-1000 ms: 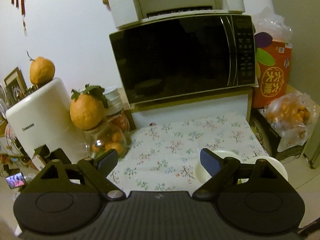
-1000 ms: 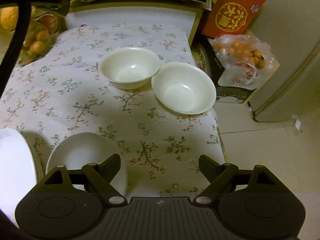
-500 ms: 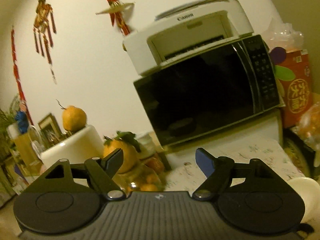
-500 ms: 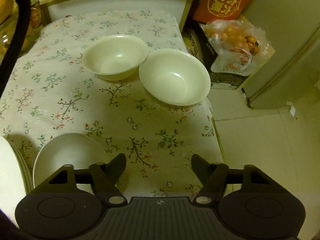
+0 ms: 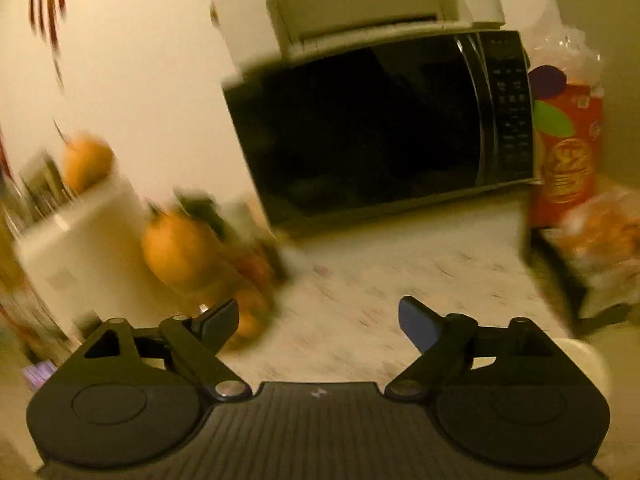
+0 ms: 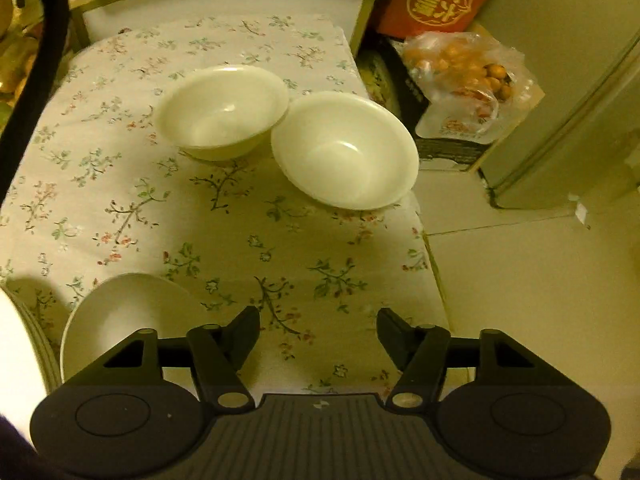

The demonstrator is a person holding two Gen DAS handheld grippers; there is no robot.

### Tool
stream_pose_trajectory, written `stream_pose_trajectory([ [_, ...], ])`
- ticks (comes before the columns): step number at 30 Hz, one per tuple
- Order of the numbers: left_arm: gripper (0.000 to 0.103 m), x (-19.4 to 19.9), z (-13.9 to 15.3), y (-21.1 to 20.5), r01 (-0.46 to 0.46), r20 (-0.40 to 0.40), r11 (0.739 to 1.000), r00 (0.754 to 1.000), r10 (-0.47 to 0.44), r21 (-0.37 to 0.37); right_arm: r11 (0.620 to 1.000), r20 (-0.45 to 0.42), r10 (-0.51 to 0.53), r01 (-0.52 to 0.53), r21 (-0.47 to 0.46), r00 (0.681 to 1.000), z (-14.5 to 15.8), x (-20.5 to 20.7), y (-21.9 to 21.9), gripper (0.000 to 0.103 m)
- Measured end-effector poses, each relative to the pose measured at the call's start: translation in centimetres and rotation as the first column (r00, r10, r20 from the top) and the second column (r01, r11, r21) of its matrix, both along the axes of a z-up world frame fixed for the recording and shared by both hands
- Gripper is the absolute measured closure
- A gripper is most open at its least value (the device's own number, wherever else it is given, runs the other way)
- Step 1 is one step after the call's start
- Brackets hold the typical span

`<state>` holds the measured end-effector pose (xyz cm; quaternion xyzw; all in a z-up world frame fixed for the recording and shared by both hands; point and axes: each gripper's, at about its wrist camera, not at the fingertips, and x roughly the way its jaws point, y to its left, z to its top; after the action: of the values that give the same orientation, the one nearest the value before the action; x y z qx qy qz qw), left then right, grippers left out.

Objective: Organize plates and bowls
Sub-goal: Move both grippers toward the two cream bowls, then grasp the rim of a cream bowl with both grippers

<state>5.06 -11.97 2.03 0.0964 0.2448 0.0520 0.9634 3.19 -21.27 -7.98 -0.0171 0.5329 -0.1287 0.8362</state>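
Two round white glossy bowls stand upright, mouths up, on the floral-patterned tablecloth [image 6: 168, 208] at the far right part of the table. Being round, neither has a long axis to speak of. The left white bowl [image 6: 222, 114] sits level; the right white bowl [image 6: 344, 150] lies just beside it at the cloth's right edge, and their rims look to be touching or overlapping where they meet, though which rim is on top cannot be told. Both are plain, with small highlights inside and nothing in them. Nearer the camera, at the lower left, a shallow white dish [image 6: 124, 320] rests face up on the cloth, partly hidden behind the gripper body. At the far left edge a bright white curved rim [image 6: 16, 356] shows, too cropped to identify.

The right gripper [image 6: 318, 330] hovers above the near part of the cloth, pointing steeply down; its jaws stand moderately apart with only cloth visible between them, and they have just been opening a little after narrowing. It touches nothing.

The left wrist view is blurred. The left gripper [image 5: 318, 320] is spread wide, having just reopened, with nothing between its blue-padded fingers [image 5: 416, 324]. It faces a black microwave oven [image 5: 380, 120] with a white printer [image 5: 372, 4] on top.
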Motion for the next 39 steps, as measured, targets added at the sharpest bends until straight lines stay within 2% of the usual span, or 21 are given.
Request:
stream_pose_trajectory([
  [1,0.014,0.4,0.1,0.5,-0.001,-0.034,1.000,0.999,0.000,-0.027,1.000,0.014,0.010,-0.010,-0.003,1.000,0.3,-0.1,0.0,0.021],
  [2,0.010,1.0,0.1,1.3,0.001,-0.067,0.998,0.998,-0.005,-0.056,1.000,0.031,0.022,-0.021,-0.016,0.999,0.5,-0.1,-0.1,0.015],
  [3,0.008,1.5,0.0,2.0,0.001,-0.091,0.996,0.996,-0.009,-0.084,0.999,0.051,0.033,-0.032,-0.016,0.998,0.9,-0.1,-0.3,0.013],
  [7,0.010,3.9,-1.2,5.0,-0.029,-0.217,0.970,0.976,-0.025,-0.241,0.996,0.101,-0.002,-0.007,0.088,0.995,2.2,0.0,-3.0,0.012],
  [9,0.020,4.8,-2.1,5.9,-0.017,-0.263,0.946,0.962,-0.073,-0.325,0.990,0.126,-0.043,0.026,0.137,0.991,2.7,0.3,-5.1,0.012],
  [13,0.025,5.8,-4.0,5.7,-0.015,-0.325,0.927,0.939,-0.116,-0.375,0.972,0.156,-0.131,0.095,0.217,0.979,3.1,1.3,-9.0,0.013],
  [16,0.034,6.3,-5.1,5.0,-0.009,-0.366,0.910,0.917,-0.157,-0.414,0.943,0.162,-0.184,0.127,0.307,0.970,2.9,2.5,-11.4,0.021],
  [19,0.042,6.6,-5.9,3.9,0.015,-0.394,0.887,0.892,-0.220,-0.461,0.922,0.162,-0.216,0.147,0.358,0.963,2.6,3.2,-13.1,0.029],
  [21,0.049,7.0,-6.6,3.4,-0.002,-0.419,0.887,0.882,-0.216,-0.461,0.923,0.162,-0.208,0.139,0.359,0.964,2.1,3.8,-13.8,0.038],
  [23,0.056,7.8,-7.4,3.8,-0.040,-0.434,0.886,0.881,-0.187,-0.463,0.921,0.167,-0.206,0.133,0.366,0.964,1.8,4.2,-14.2,0.048],
  [24,0.060,8.2,-7.8,4.0,-0.055,-0.438,0.881,0.881,-0.178,-0.470,0.915,0.173,-0.209,0.129,0.383,0.963,1.7,4.2,-14.4,0.050],
  [25,0.063,8.7,-8.3,4.3,-0.073,-0.448,0.871,0.877,-0.177,-0.486,0.905,0.177,-0.210,0.122,0.408,0.962,1.7,4.3,-14.4,0.053],
  [27,0.071,9.5,-9.6,4.6,-0.103,-0.471,0.834,0.859,-0.200,-0.543,0.881,0.180,-0.193,0.090,0.465,0.965,1.6,4.6,-14.0,0.059],
  [28,0.072,9.7,-9.9,4.5,-0.103,-0.474,0.823,0.854,-0.214,-0.558,0.870,0.180,-0.176,0.067,0.488,0.968,1.6,4.9,-13.5,0.062],
  [31,0.072,10.1,-10.6,4.0,-0.090,-0.465,0.810,0.853,-0.237,-0.579,0.834,0.190,-0.123,-0.002,0.552,0.974,1.5,5.5,-11.6,0.067],
  [35,0.073,10.7,-10.8,4.0,-0.076,-0.435,0.787,0.864,-0.255,-0.613,0.759,0.175,-0.107,-0.033,0.650,0.979,0.8,6.7,-9.9,0.070],
  [37,0.078,10.8,-10.9,3.9,-0.065,-0.425,0.785,0.866,-0.262,-0.616,0.723,0.169,-0.113,-0.035,0.690,0.979,0.5,7.0,-9.7,0.070],
  [39,0.087,10.8,-11.2,3.5,-0.055,-0.432,0.795,0.861,-0.269,-0.604,0.696,0.156,-0.126,-0.024,0.718,0.980,0.1,7.3,-9.3,0.070],
])
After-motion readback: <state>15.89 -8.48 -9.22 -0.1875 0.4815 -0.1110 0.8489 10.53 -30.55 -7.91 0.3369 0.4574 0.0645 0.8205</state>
